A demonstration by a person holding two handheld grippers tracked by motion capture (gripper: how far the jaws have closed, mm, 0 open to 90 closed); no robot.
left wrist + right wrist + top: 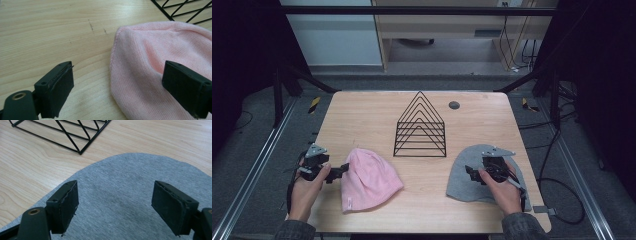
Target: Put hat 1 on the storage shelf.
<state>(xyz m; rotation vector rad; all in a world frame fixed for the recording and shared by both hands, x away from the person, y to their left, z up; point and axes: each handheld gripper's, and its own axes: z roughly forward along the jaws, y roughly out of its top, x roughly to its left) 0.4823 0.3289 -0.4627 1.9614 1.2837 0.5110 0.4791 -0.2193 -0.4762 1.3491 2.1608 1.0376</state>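
A pink knit beanie [369, 179] lies flat on the wooden table's near left part. My left gripper [343, 171] is at the beanie's left edge, jaws open. In the left gripper view the pink beanie [160, 57] has its edge between the spread jaws, and nothing is pinched. A grey beanie [462, 180] lies flat at the near right. My right gripper [471, 173] hovers over it, open. The right gripper view shows the grey beanie [125, 185] under the wide jaws with no cloth gripped.
A black wire rack [420, 128] with triangular dividers stands at the table's middle, behind both hats. A small dark round disc [454, 105] sits at the far right. The table [362, 115] has bare wood around the rack.
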